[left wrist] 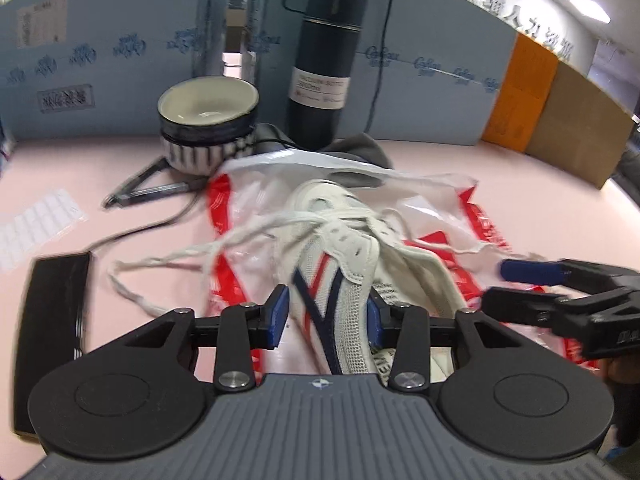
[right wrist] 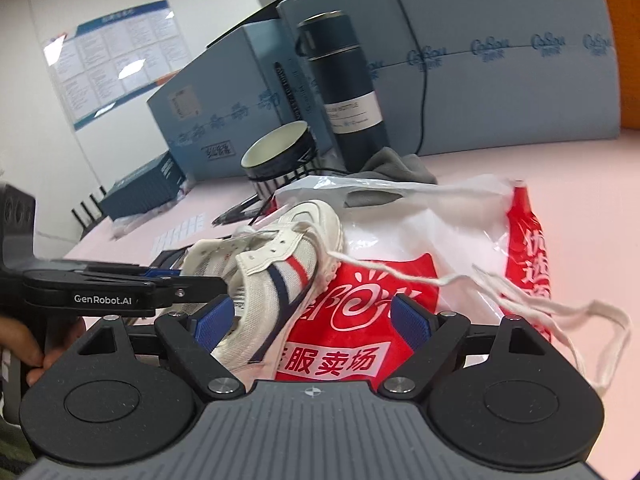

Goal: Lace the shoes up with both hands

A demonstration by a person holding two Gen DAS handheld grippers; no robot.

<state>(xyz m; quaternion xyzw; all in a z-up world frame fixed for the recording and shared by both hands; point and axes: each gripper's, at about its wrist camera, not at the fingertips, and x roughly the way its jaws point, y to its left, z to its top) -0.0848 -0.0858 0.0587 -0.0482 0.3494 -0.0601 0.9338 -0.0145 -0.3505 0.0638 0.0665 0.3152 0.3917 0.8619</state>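
Left gripper points forward and down at the table, its two blue pads on either side of the heel of the shoe. The right pad touches the mesh side; the left pad stands just clear, so the jaws are part-open around the heel without a firm clamp. In the right wrist view the left gripper comes in from the left edge, roughly level, a hand wrapped round its grip.

Right gripper also tilts down, rolled a little, jaws spread wide and released: nothing is pressed between the pads. The shoe's heel lies just beside its left pad. In the left wrist view the right gripper enters from the right, fingers stacked, near the shoe's collar.

The shoe lies tipped on its side on a red-and-white bag on the table, toe toward the bowl and flask. Its laces are loose, trailing over bag and table.
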